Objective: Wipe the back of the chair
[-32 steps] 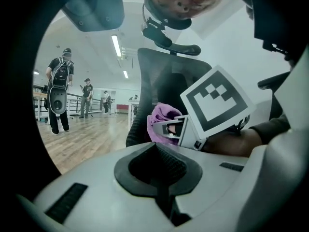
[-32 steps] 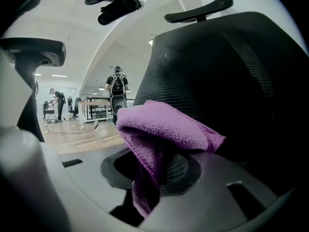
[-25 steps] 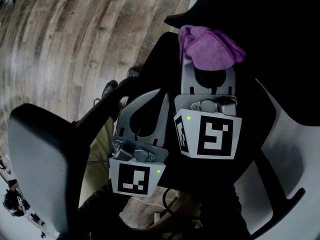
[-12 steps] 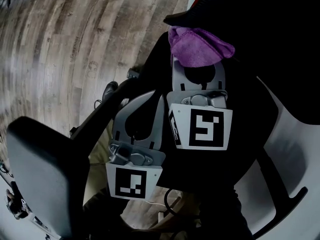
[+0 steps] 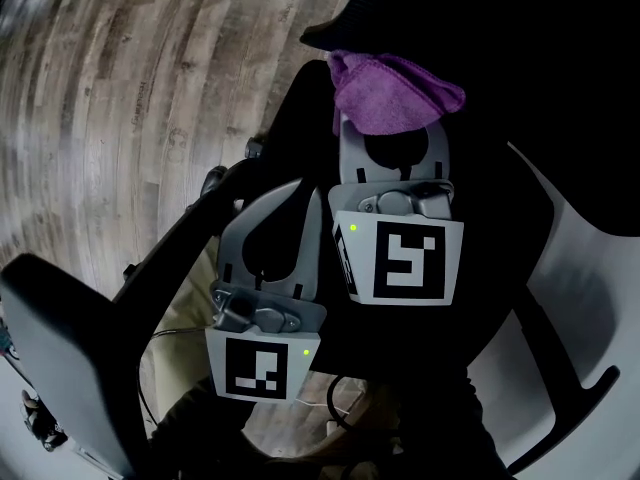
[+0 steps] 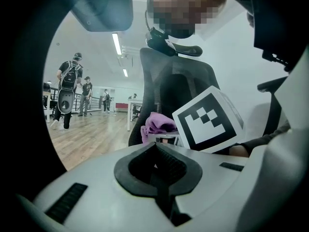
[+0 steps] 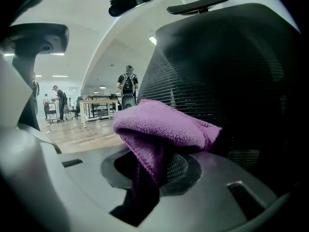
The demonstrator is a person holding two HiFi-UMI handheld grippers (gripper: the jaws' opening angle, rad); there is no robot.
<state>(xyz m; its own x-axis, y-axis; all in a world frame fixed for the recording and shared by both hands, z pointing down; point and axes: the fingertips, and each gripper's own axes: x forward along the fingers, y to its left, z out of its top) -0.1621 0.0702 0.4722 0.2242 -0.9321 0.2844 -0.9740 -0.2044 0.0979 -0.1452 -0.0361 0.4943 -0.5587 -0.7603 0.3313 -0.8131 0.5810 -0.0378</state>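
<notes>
- Wiping is judged to be in hand: a purple cloth (image 7: 159, 124) is being pinched between the closed jaws of the right gripper (image 7: 154, 170), with its loose part bunched over their tips.
- The cloth is being held at the black mesh chair back (image 7: 227, 71), touching it or just beside it; contact cannot be confirmed.
- The left gripper (image 6: 157, 166) is being held just beside the right one, jaws shut together on nothing.
- Firm pressure and a sweep across the mesh are probably being called for next.
- The stroke is being bounded by the headrest (image 7: 200, 1) above; a grey armrest pad (image 5: 60, 348) is being passed near the left gripper.
</notes>
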